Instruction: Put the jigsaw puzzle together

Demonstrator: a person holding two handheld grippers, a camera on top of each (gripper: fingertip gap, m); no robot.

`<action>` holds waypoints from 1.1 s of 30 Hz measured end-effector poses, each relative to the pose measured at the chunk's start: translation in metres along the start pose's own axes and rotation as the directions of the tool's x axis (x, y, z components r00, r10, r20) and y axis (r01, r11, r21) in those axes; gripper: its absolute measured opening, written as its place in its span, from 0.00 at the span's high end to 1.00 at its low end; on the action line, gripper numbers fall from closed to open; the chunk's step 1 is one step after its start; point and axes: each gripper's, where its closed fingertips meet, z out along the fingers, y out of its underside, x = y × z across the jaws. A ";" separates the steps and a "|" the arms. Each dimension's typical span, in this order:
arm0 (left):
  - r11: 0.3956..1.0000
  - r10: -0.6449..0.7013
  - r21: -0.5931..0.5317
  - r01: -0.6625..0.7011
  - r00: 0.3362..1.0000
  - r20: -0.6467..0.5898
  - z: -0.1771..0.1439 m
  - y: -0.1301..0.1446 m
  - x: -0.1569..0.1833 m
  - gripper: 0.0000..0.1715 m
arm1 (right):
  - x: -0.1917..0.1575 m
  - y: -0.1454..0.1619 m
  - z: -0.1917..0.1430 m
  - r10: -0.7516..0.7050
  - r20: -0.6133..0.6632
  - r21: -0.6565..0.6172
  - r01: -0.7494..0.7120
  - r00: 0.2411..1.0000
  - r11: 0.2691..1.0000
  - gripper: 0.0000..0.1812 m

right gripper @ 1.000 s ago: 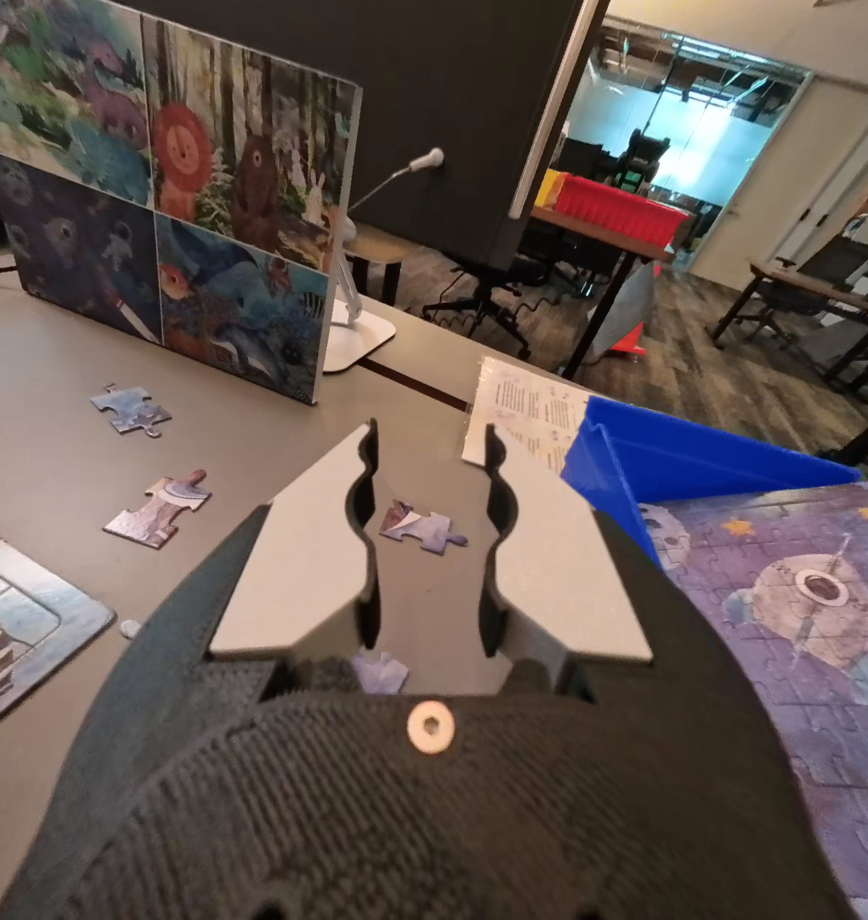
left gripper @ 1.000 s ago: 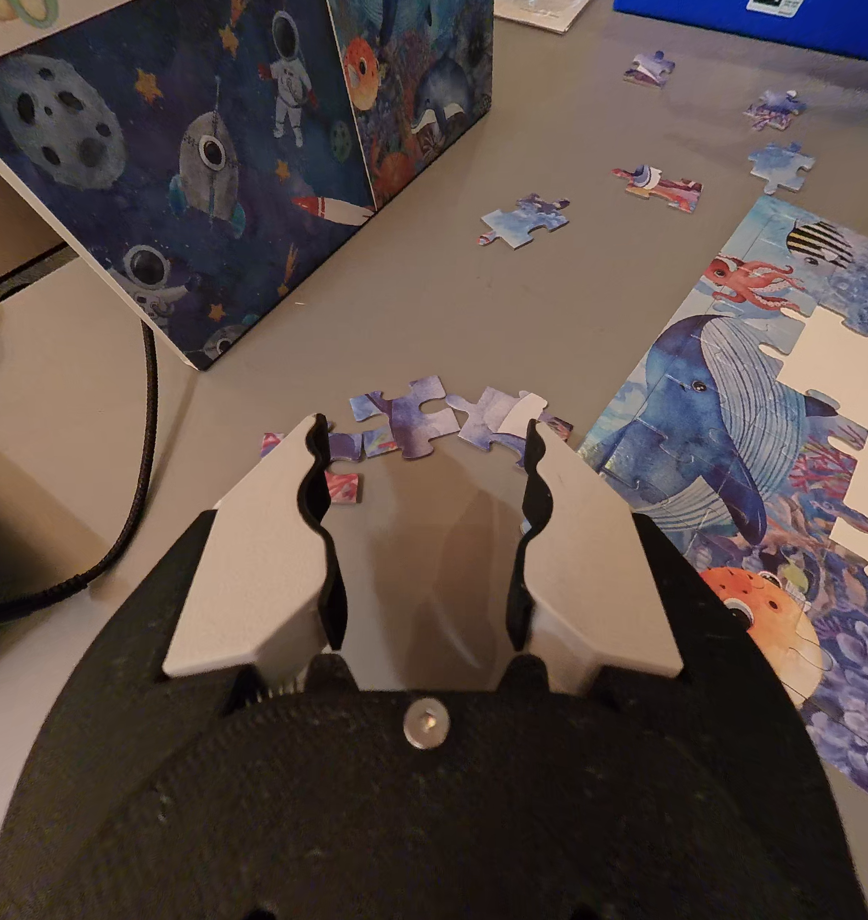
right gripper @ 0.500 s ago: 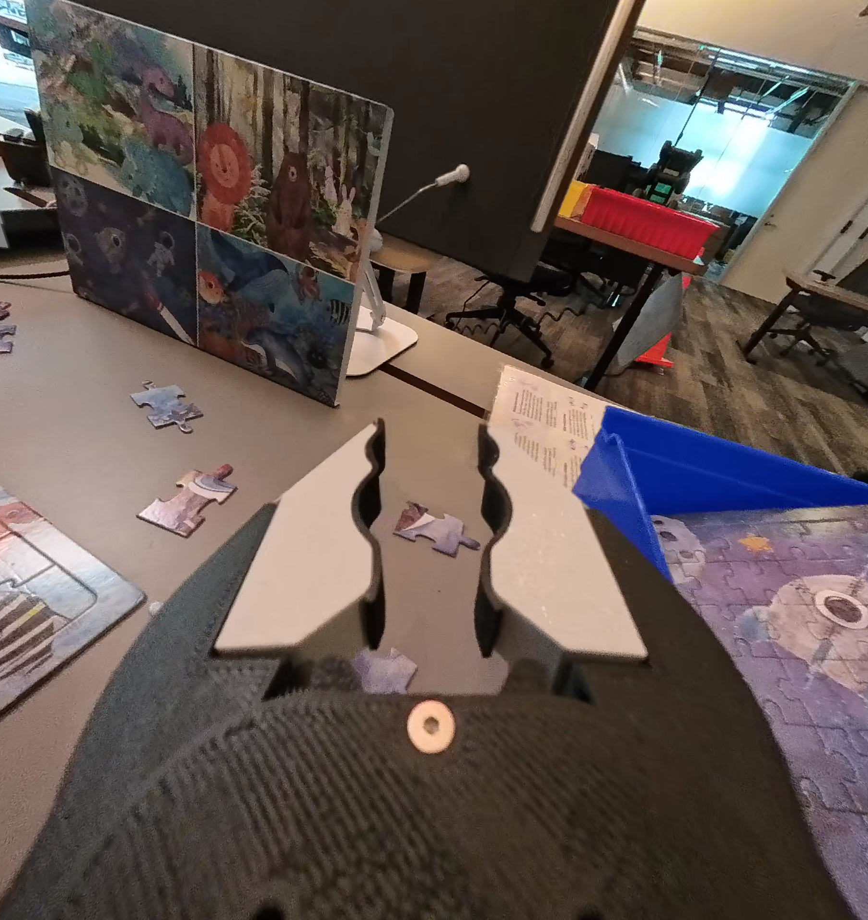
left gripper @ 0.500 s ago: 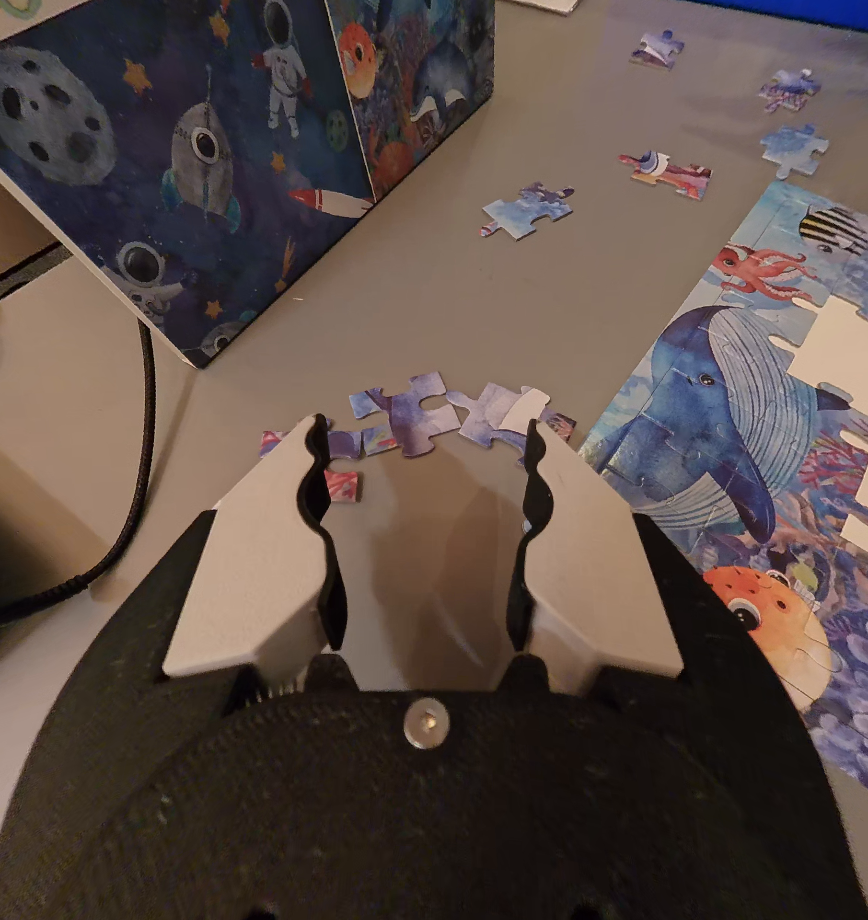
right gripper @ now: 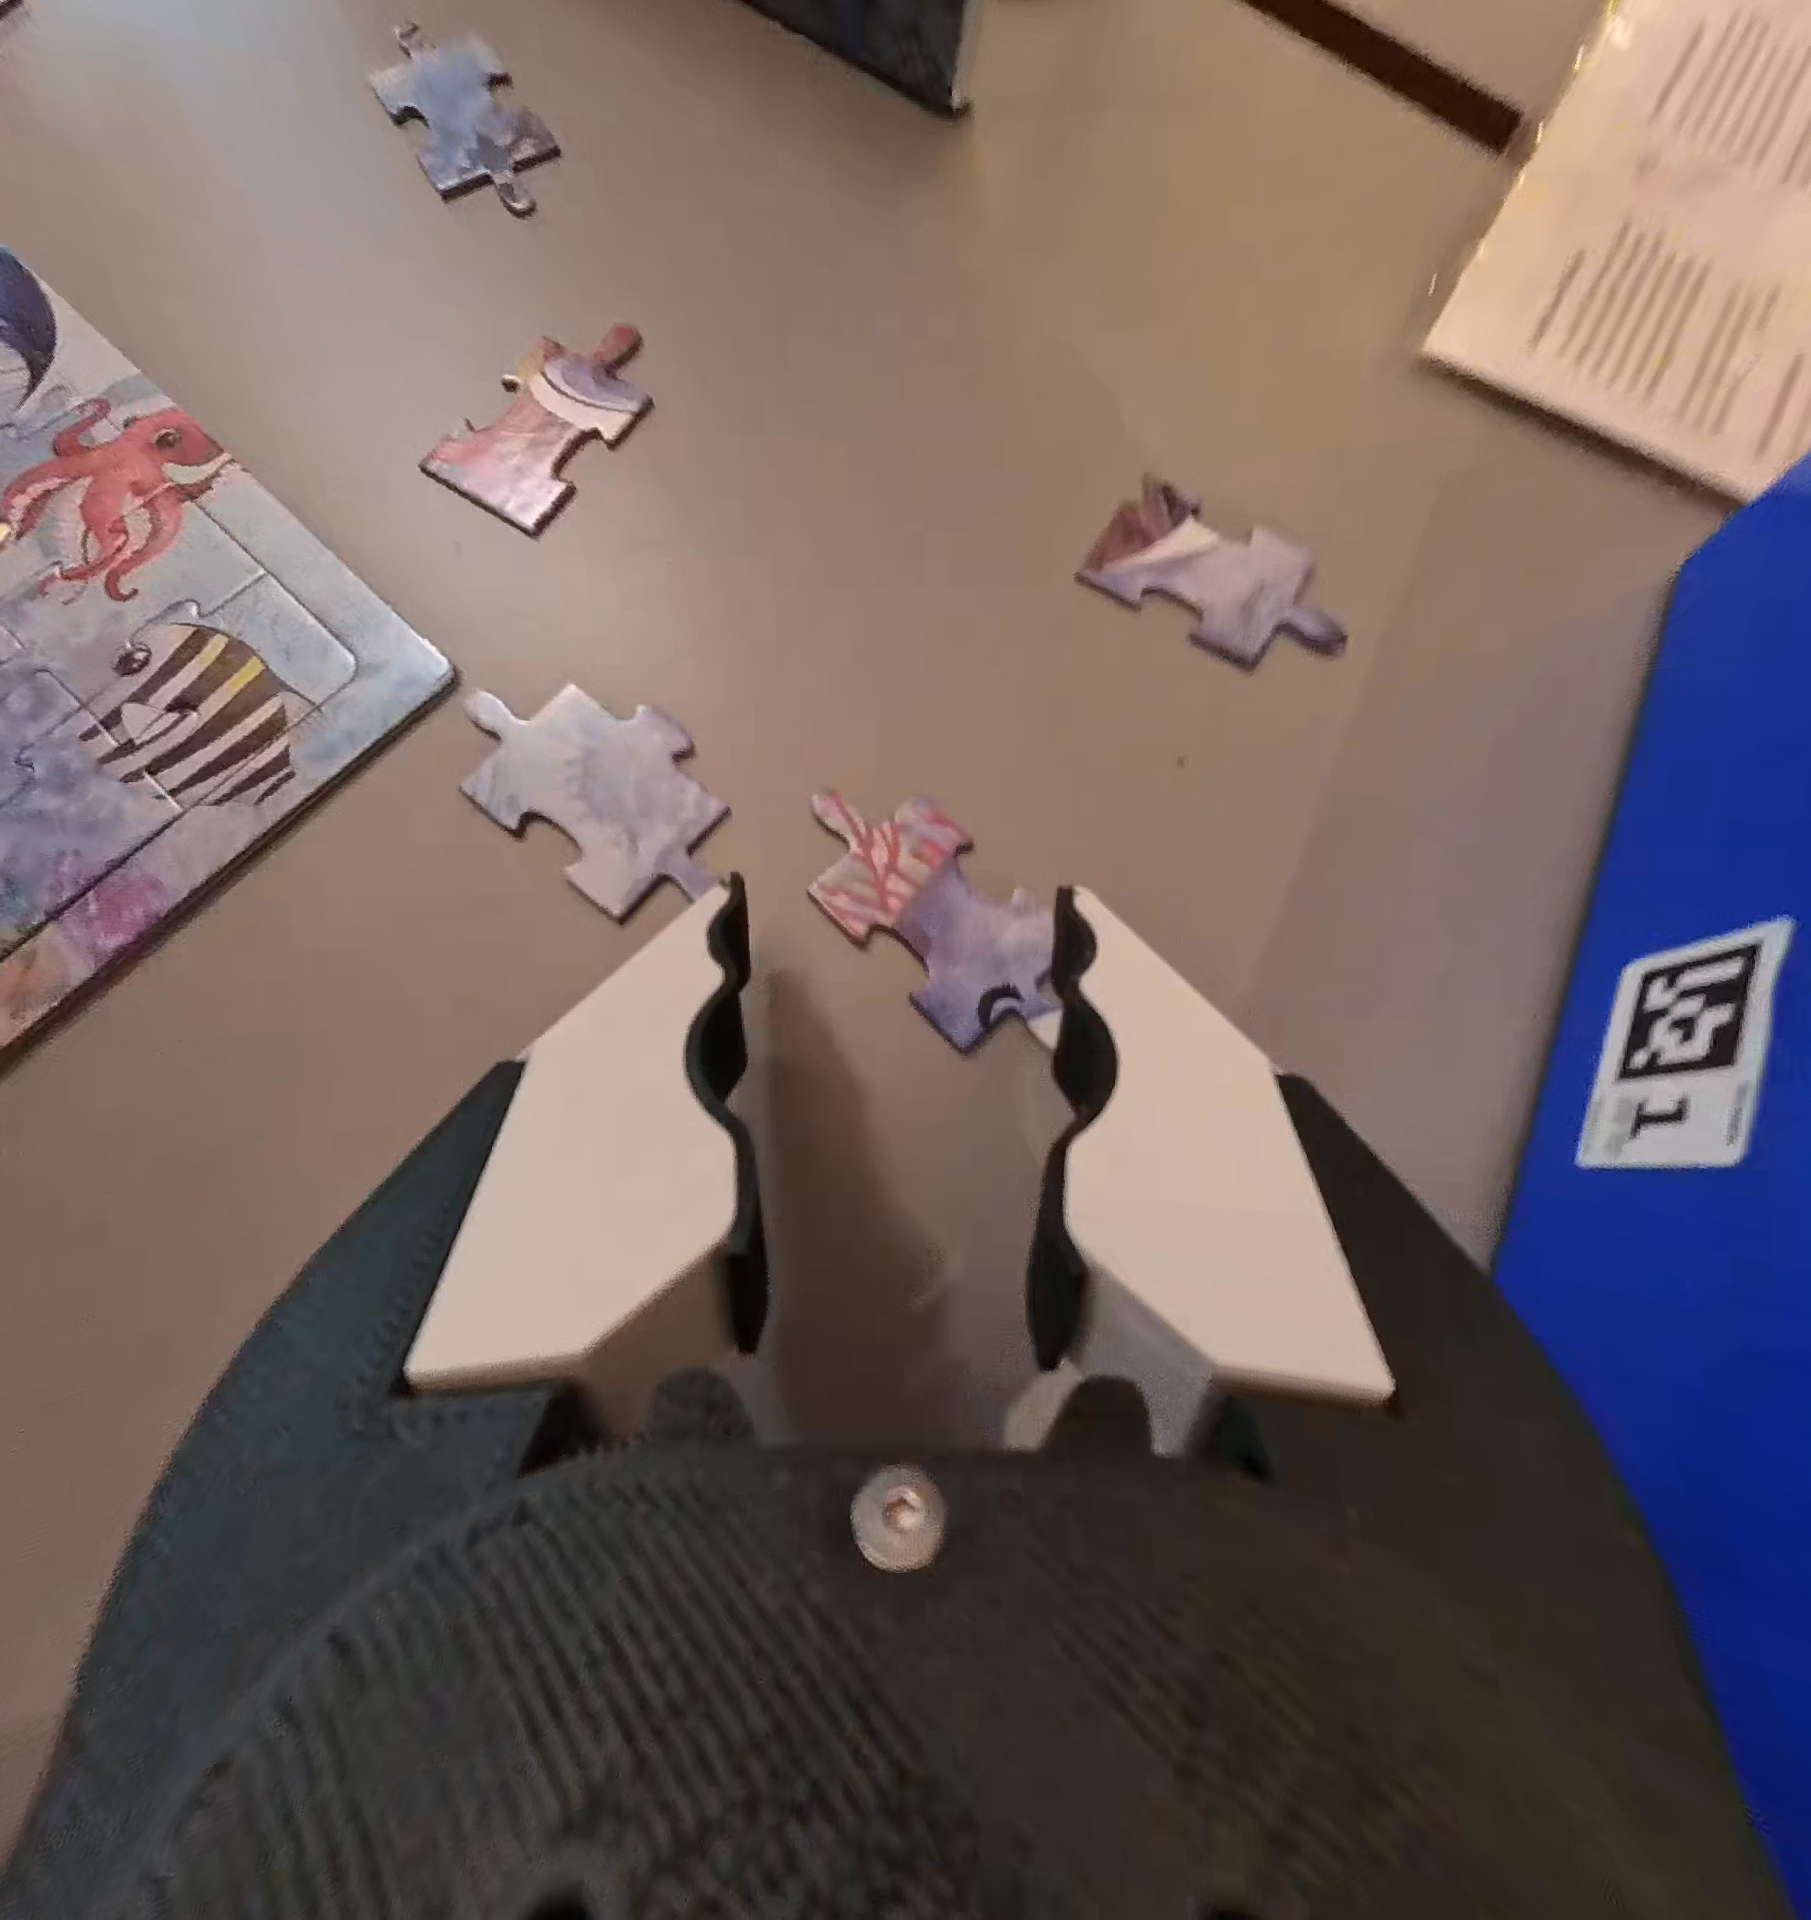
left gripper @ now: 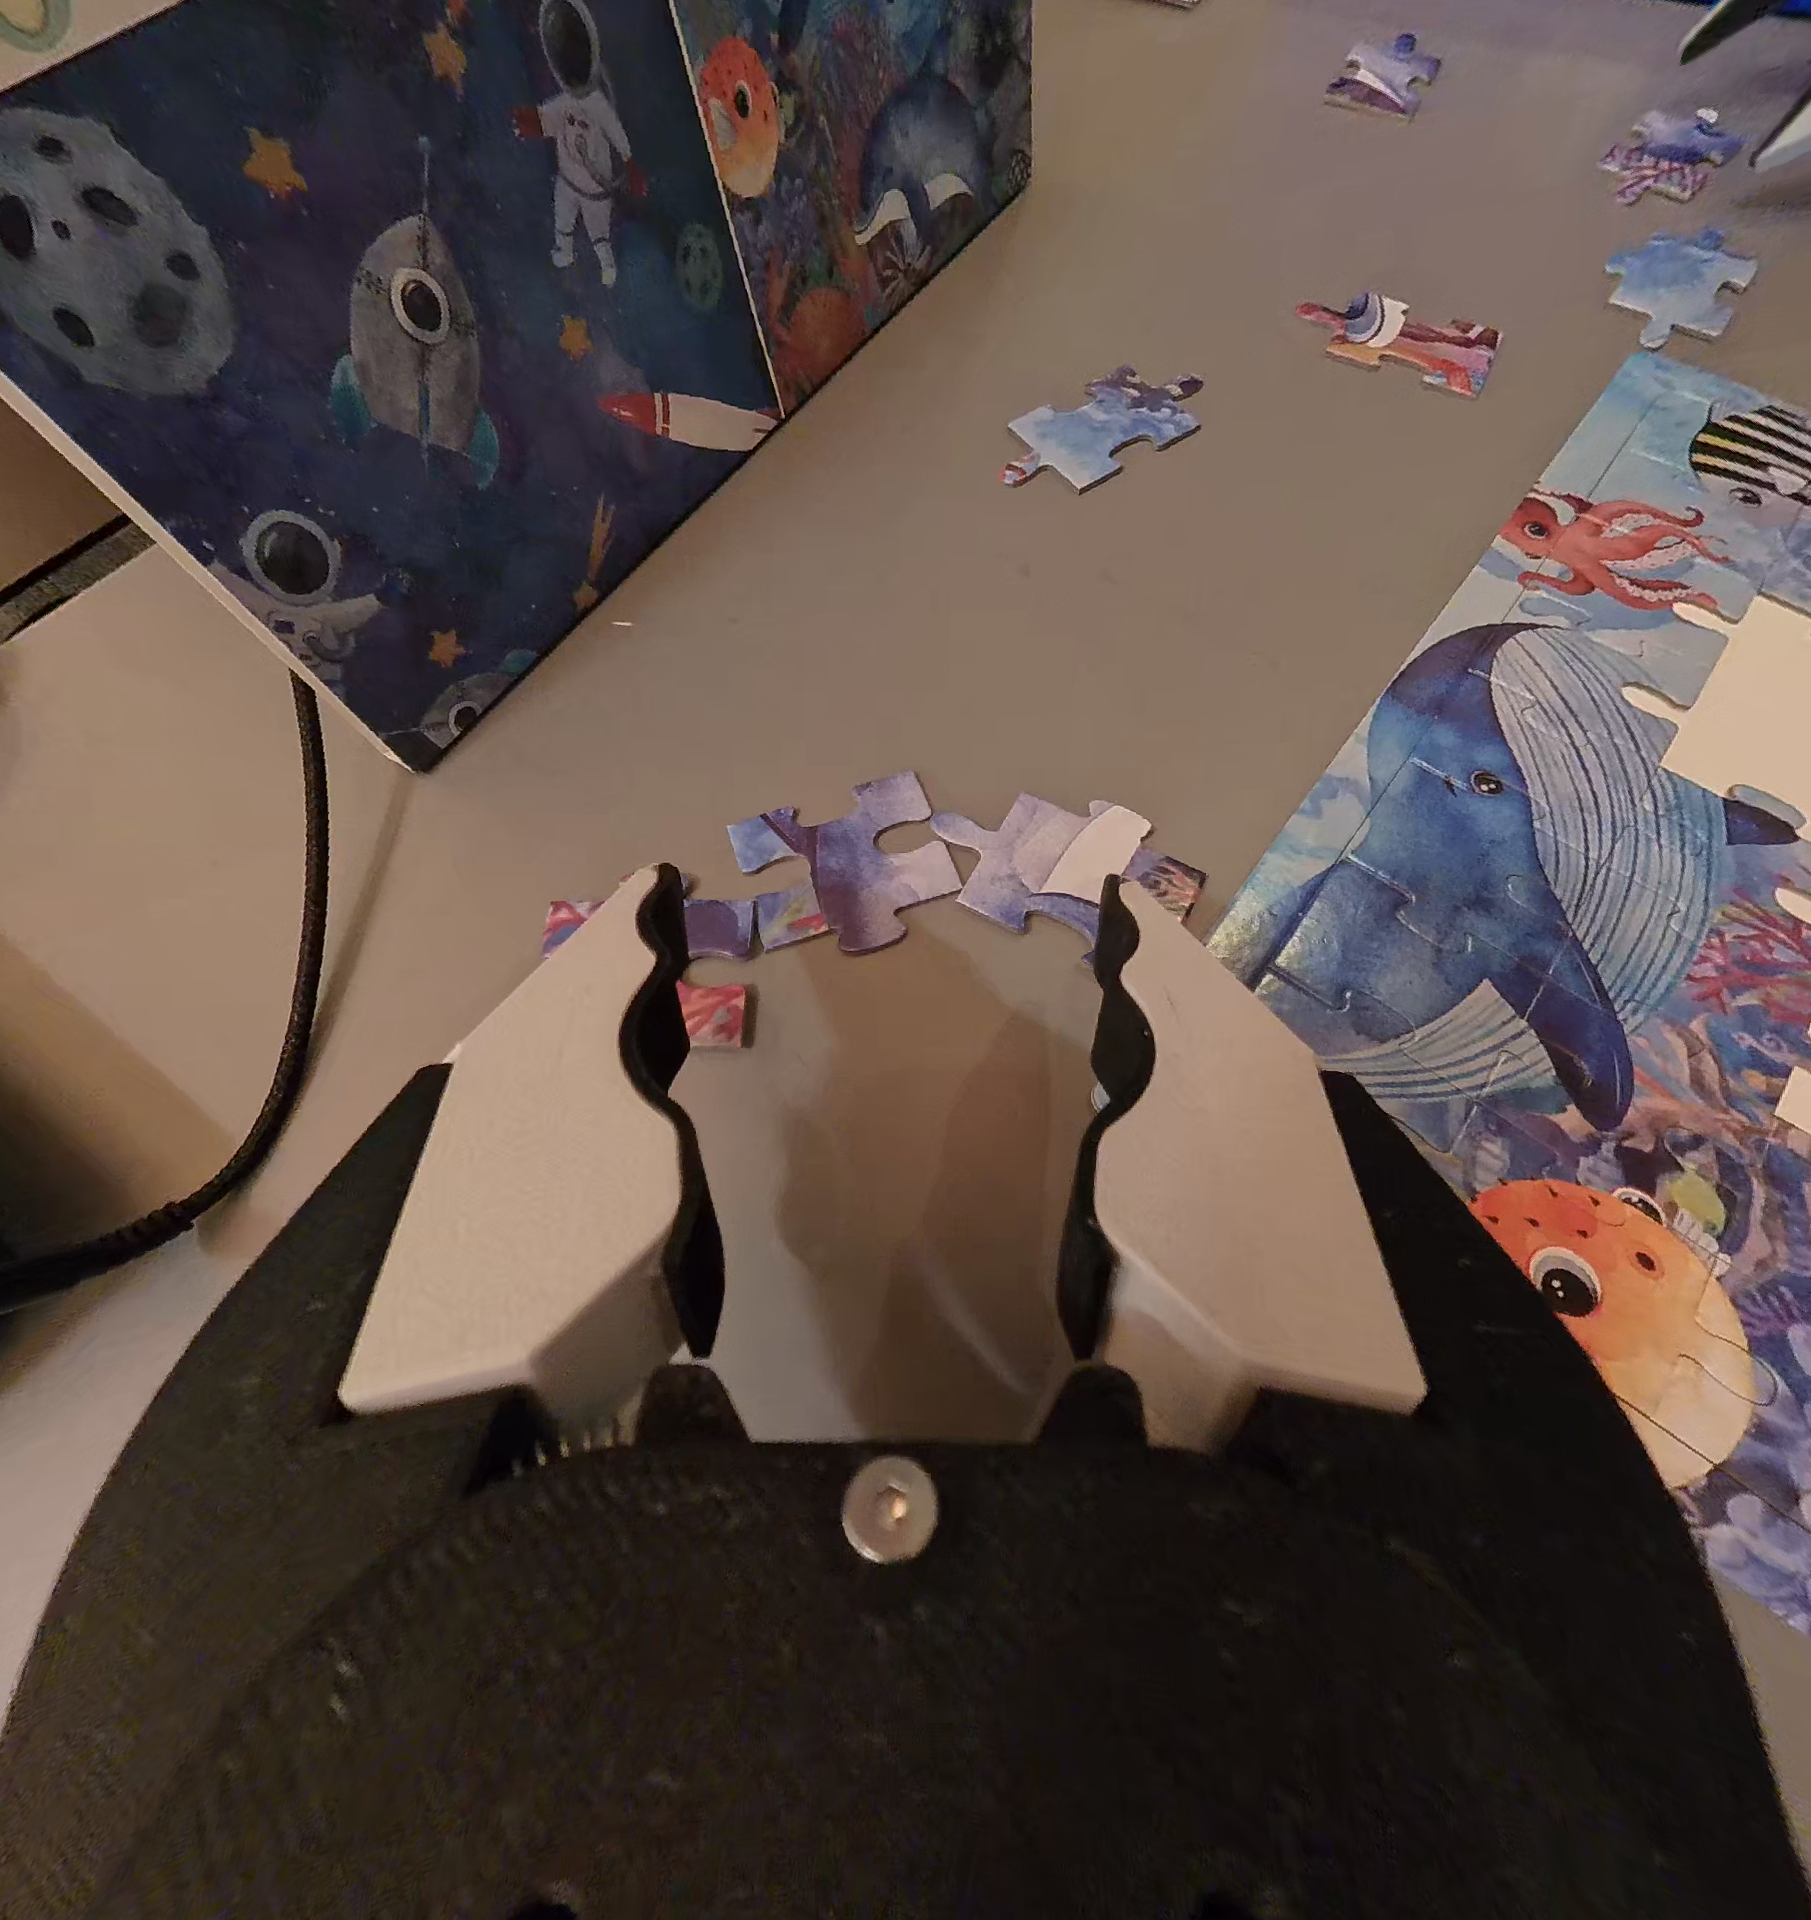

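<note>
The partly built sea puzzle [left gripper: 1524, 894] with a whale lies on the grey table at the right of the left wrist view; its corner with a striped fish [right gripper: 184, 717] shows at the left of the right wrist view. My left gripper [left gripper: 885, 894] is open and empty, just behind a cluster of loose purple pieces [left gripper: 849, 862]. My right gripper [right gripper: 896, 899] is open and empty, pointing down at the table. A pink-coral and purple piece [right gripper: 942, 914] lies between its fingertips. A pale blue piece [right gripper: 600, 795] lies by its left fingertip.
The picture box [left gripper: 381, 291] stands at the back left, a black cable [left gripper: 298, 914] beside it. More loose pieces [left gripper: 1103, 426] [right gripper: 542, 431] [right gripper: 1207, 571] are scattered on the table. A blue bin [right gripper: 1732, 935] stands at the right, a white sheet [right gripper: 1659, 239] behind it. Across from one pair of fingers to the other is roughly 40 centimeters. The right gripper is farther from the partly built sea puzzle [left gripper: 1524, 894], some 30 centimeters, than the left, some 10 centimeters.
My right gripper has tipped down from looking across the room to looking at the table, and its fingers have spread wider. My left gripper has barely moved.
</note>
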 end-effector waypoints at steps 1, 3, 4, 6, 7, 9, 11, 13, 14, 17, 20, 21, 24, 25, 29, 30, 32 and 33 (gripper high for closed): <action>1.000 0.001 -0.001 -0.001 1.000 0.000 0.000 0.000 0.000 0.55 | 0.002 0.004 0.000 0.033 0.010 -0.009 -0.033 0.999 0.999 0.68; 1.000 0.002 0.000 -0.002 1.000 0.001 0.000 0.000 0.000 0.55 | 0.008 0.010 -0.001 0.073 0.006 -0.019 -0.072 0.997 0.997 0.68; 1.000 0.002 0.000 -0.002 1.000 0.001 0.000 0.000 0.000 0.55 | 0.011 0.014 -0.001 0.083 -0.001 -0.025 -0.083 0.997 0.996 0.68; 1.000 0.001 -0.002 -0.001 1.000 0.001 0.000 0.000 0.000 0.55 | 0.017 0.019 0.000 0.087 -0.022 -0.034 -0.088 0.996 0.996 0.72; 1.000 0.001 -0.002 -0.001 1.000 0.001 0.000 0.000 0.000 0.55 | 0.019 0.019 0.000 0.084 -0.035 -0.029 -0.085 0.996 0.996 0.74; 1.000 0.003 -0.002 -0.003 1.000 0.001 0.000 0.000 0.000 0.55 | 0.021 0.019 0.001 0.084 -0.043 -0.020 -0.085 0.996 0.996 0.80; 1.000 0.005 -0.003 -0.005 1.000 0.002 0.000 0.000 0.000 0.55 | 0.020 0.019 0.001 0.085 -0.030 -0.014 -0.085 0.996 0.996 0.88; 1.000 0.008 -0.005 -0.008 1.000 0.004 0.000 0.001 0.000 0.55 | 0.019 0.019 0.000 0.086 -0.023 -0.014 -0.086 0.996 0.996 0.88; 1.000 0.009 -0.005 -0.009 1.000 0.005 0.000 0.001 0.000 0.55 | 0.019 0.019 0.000 0.083 -0.022 -0.016 -0.084 0.996 0.996 0.89; 1.000 0.015 -0.007 -0.015 1.000 0.009 0.000 0.001 0.001 0.55 | 0.014 0.017 0.002 0.068 0.005 -0.013 -0.068 0.998 0.998 0.89; 1.000 0.021 -0.009 -0.021 1.000 0.012 0.001 0.001 0.001 0.55 | 0.008 0.012 0.004 0.053 0.030 -0.003 -0.053 0.998 0.999 0.89; 1.000 0.022 -0.010 -0.022 1.000 0.013 0.001 0.001 0.001 0.55 | 0.005 0.009 0.003 0.046 0.042 0.013 -0.046 0.998 0.999 0.89; 1.000 0.026 -0.012 -0.025 1.000 0.015 0.001 0.002 0.001 0.55 | -0.013 -0.016 -0.004 0.025 0.131 0.133 -0.043 0.991 0.990 0.89; 1.000 0.026 -0.013 -0.026 1.000 0.015 0.001 0.002 0.001 0.55 | -0.020 -0.025 -0.008 0.012 0.162 0.179 -0.041 0.987 0.983 0.89; 0.999 0.031 -0.014 -0.031 0.999 0.017 0.001 0.002 0.001 0.55 | -0.058 -0.055 -0.016 -0.097 0.262 0.292 0.017 0.960 0.956 0.89; 0.999 0.033 -0.014 -0.032 0.999 0.018 0.001 0.002 0.001 0.55 | -0.069 -0.060 -0.015 -0.131 0.273 0.304 0.044 0.953 0.952 0.89; 0.999 0.040 0.004 -0.040 0.999 0.025 0.000 -0.001 0.001 0.55 | -0.087 -0.066 -0.010 -0.199 0.273 0.307 0.111 0.941 0.945 0.89; 0.998 0.047 0.030 -0.048 0.998 0.036 -0.003 -0.005 0.001 0.55 | -0.095 -0.068 -0.008 -0.233 0.270 0.308 0.146 0.934 0.940 0.89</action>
